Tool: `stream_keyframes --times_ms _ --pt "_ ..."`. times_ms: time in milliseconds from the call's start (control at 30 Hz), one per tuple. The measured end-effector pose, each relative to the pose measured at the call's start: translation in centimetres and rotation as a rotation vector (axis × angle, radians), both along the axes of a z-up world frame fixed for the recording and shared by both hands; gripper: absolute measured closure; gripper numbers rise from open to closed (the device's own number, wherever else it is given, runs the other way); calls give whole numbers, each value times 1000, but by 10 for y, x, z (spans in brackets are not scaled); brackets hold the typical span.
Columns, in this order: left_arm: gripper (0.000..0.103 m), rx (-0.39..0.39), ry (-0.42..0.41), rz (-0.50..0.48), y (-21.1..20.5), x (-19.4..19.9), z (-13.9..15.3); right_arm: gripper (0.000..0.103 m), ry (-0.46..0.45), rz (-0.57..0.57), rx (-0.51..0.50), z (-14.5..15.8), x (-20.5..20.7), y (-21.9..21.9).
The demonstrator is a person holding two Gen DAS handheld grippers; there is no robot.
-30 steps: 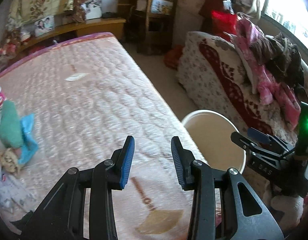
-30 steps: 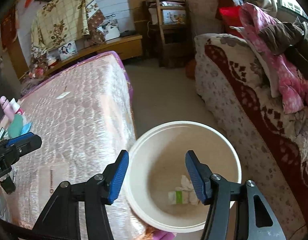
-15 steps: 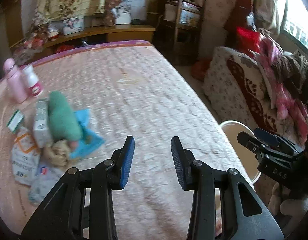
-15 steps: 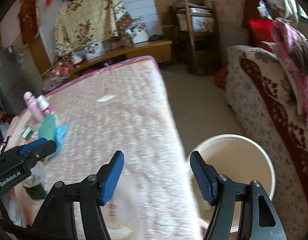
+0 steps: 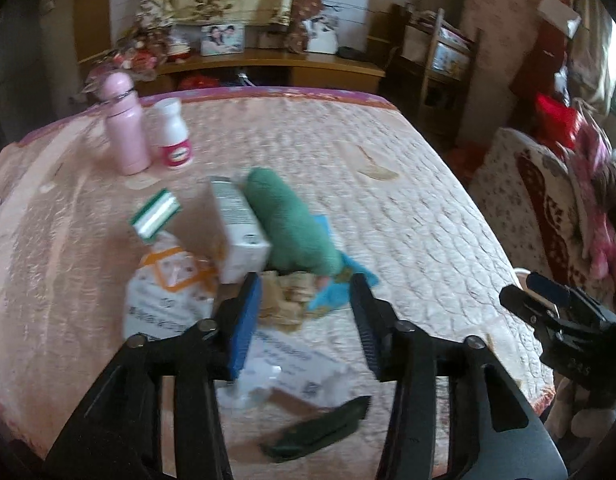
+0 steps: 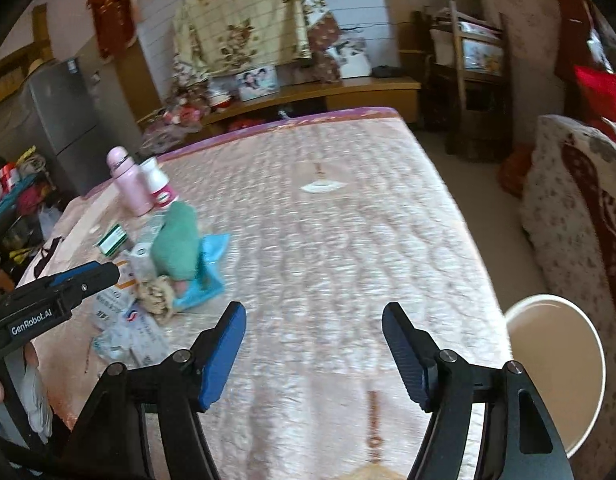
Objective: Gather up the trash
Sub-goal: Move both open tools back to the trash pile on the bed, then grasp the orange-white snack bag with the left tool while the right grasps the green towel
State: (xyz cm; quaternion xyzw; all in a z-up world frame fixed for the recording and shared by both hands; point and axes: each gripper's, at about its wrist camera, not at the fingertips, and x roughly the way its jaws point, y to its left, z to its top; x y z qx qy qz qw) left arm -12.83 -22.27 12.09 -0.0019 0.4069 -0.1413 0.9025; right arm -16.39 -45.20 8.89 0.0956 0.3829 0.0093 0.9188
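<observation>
Both grippers are reaching for the next piece of trash. The left gripper [image 5: 306,312] has just been opening, jaws apart and empty; the crumpled paper [image 5: 286,300] lies just ahead between its tips, seemingly untouched, though blur hides contact. Next it should drop over the paper and close. The right gripper [image 6: 314,350], also just opening and empty, hangs over bare mattress [image 6: 348,220], bin [image 6: 556,372] to its right.

White lettering "GenRobot.AI" runs along the left gripper [image 6: 86,278] body; the packet print nearby is illegible.
</observation>
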Motion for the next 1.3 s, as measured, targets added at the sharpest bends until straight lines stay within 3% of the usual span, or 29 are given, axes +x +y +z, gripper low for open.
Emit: stream_keyframes --times_ms 400,700,1000,1300 --pt "53 0 -1 34 61 10 -7 32 23 93 18 -8 24 50" --pt "52 6 76 30 111 22 -38 31 41 143 33 -11 45 68" --pt "50 -17 140 26 123 43 -66 31 51 187 47 -13 72 91" --pt "50 -56 190 13 117 73 -81 30 86 249 84 -20 130 115"
